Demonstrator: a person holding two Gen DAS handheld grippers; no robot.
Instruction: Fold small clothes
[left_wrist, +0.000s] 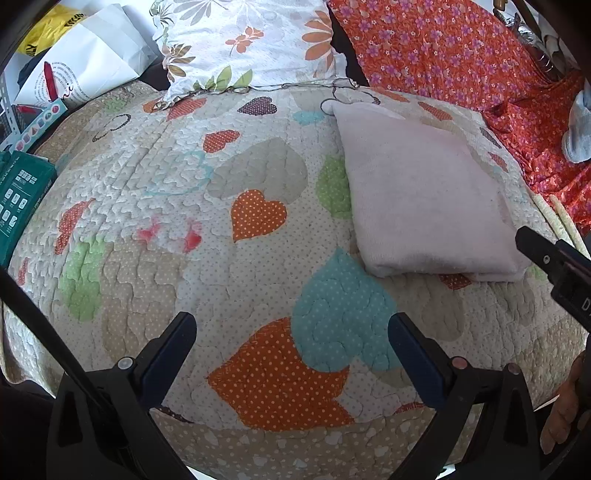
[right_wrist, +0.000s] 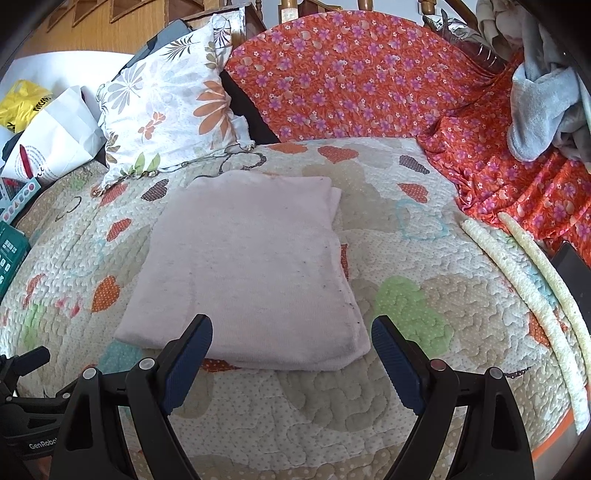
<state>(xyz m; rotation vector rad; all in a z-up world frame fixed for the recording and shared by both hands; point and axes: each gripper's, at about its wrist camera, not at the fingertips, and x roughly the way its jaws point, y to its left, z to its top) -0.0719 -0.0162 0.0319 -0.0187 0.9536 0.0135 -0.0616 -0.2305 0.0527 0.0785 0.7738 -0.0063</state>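
- Currently, a pale pink garment (right_wrist: 243, 266) is seen lying folded into a flat, roughly rectangular stack on a quilted bedspread (right_wrist: 295, 406) patterned with hearts.
- In the right wrist view, the garment sits near the middle of the quilt, its near edge just beyond the right gripper (right_wrist: 291, 350), whose jaws are spread wide with nothing between them.
- In the left wrist view, the same garment (left_wrist: 424, 199) lies to the right, well apart from the left gripper (left_wrist: 291, 343), which is likewise released and empty above bare quilt.
- A floral pillow (right_wrist: 166, 110) is propped at the far left, and an orange flowered cloth (right_wrist: 351, 74) is draped across the far side and right.
- A grey-blue cloth (right_wrist: 539, 110) is heaped at the far right on that flowered cloth; whether it is the next item cannot be told.
- The fold on the pink garment appears finished, though its far right corner shows a lower layer slightly offset.
- To do this step well, that offset layer could be nudged flush and the stack left undisturbed.
- Any next piece would best be spread flat on open quilt to the left, clear of the stack, before corners are pinched.
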